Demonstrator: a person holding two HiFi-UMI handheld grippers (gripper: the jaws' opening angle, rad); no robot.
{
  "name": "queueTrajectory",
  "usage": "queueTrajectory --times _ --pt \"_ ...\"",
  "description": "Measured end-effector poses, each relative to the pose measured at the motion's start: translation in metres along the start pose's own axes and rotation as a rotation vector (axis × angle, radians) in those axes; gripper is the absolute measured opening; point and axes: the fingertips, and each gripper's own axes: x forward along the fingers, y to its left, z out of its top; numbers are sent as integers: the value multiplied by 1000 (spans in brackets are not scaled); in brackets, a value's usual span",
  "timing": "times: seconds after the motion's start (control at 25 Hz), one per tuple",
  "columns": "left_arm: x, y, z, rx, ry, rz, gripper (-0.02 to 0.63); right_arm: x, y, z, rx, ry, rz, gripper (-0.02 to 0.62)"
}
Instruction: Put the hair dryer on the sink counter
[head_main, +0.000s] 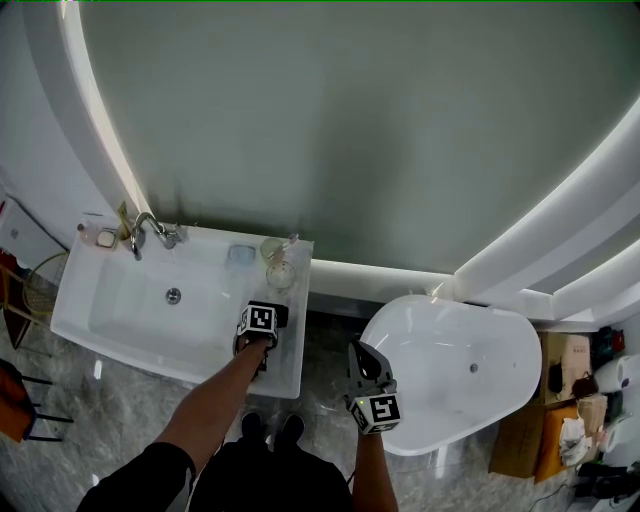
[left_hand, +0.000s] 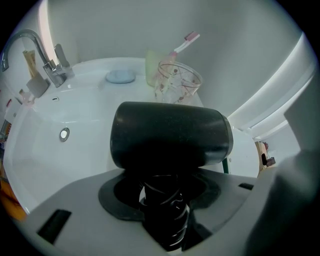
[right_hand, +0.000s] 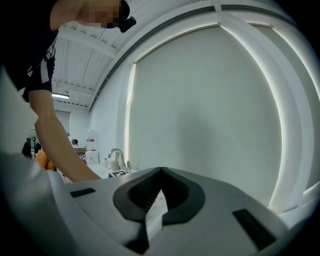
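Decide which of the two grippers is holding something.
The left gripper: its jaws clamp the handle of the black hair dryer over the sink counter. The right gripper has its jaws together with nothing between them.

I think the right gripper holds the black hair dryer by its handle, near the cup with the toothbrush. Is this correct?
Not quite. It is the left gripper that holds the hair dryer by its handle, near the cup with the toothbrush. The left gripper view shows this. The right gripper holds nothing.
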Motion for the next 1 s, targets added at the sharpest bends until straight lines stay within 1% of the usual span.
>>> queueTrajectory --times 0.36,0.52,0.6,0.84,1.0 --pt "10 8 -2 -25 18 34 222 4 -4 -4 6 11 -6 28" --pt "11 5 -3 -9 21 60 222 1 -7 -7 10 17 -13 28" --pt "11 5 -4 -1 19 69 222 0 -8 -6 10 15 -18 28" --pt "12 6 -2 -10 18 86 224 0 -7 -7 7 25 -16 28" --pt "11 6 1 -17 -2 92 224 -3 -7 -6 8 22 -19 28"
